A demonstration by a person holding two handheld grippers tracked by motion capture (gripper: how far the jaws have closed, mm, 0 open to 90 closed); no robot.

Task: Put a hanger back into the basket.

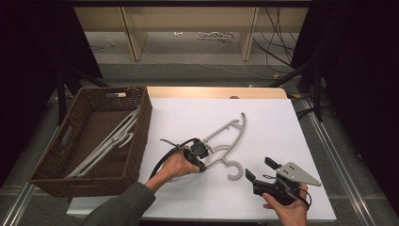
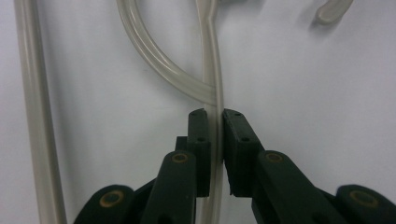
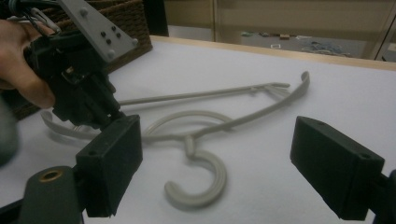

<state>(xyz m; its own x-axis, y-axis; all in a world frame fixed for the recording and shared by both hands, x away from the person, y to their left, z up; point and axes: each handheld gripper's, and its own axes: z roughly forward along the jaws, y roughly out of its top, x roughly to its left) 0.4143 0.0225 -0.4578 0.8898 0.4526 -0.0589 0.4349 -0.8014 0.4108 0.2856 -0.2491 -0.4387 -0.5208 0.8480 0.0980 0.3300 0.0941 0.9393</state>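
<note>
Item: pale plastic hanger [image 1: 225,141], flat on the white bench [image 1: 273,127], taken by the left claw [image 1: 201,151].

Judged light, stiff and thin-rodded, with a smooth surface likely to slip or twist; best held on a straight bar near the neck. One thin bar [image 2: 214,135] is clamped between the closed jaws of the left claw [image 2: 215,140], just below a curved junction. The right claw [image 1: 259,168] is held apart, jaws wide open, with the hook [image 3: 201,179] lying between and beyond them. More hangers [image 1: 106,143] are stored in the wicker basket [image 1: 141,136] at the left.
</note>
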